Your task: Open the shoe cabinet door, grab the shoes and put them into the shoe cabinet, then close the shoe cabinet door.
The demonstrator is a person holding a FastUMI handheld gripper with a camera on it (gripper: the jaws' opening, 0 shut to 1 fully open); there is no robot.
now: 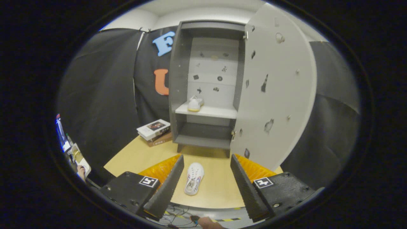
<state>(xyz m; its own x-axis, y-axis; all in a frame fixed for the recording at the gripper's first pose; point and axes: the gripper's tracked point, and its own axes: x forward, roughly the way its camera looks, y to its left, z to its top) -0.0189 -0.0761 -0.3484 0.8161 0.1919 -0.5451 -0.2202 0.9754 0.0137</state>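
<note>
Between the wide-open, empty gripper (206, 178) fingers lies a shoe (194, 178) on the table (219, 190); its mate (194, 104) already sits shelved behind the open door (276, 86), suggesting the next grab.

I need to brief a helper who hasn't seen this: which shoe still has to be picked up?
Find the open shoe cabinet on the wooden table. The loose shoe lies flat before it, between the open gripper fingers; the other shoe already sits on the shelf.

We look forward from the hand-held gripper (206, 181), above the desk (219, 187), facing the open shoe cabinet (203, 89) standing well beyond its spread fingers (168, 187).
</note>
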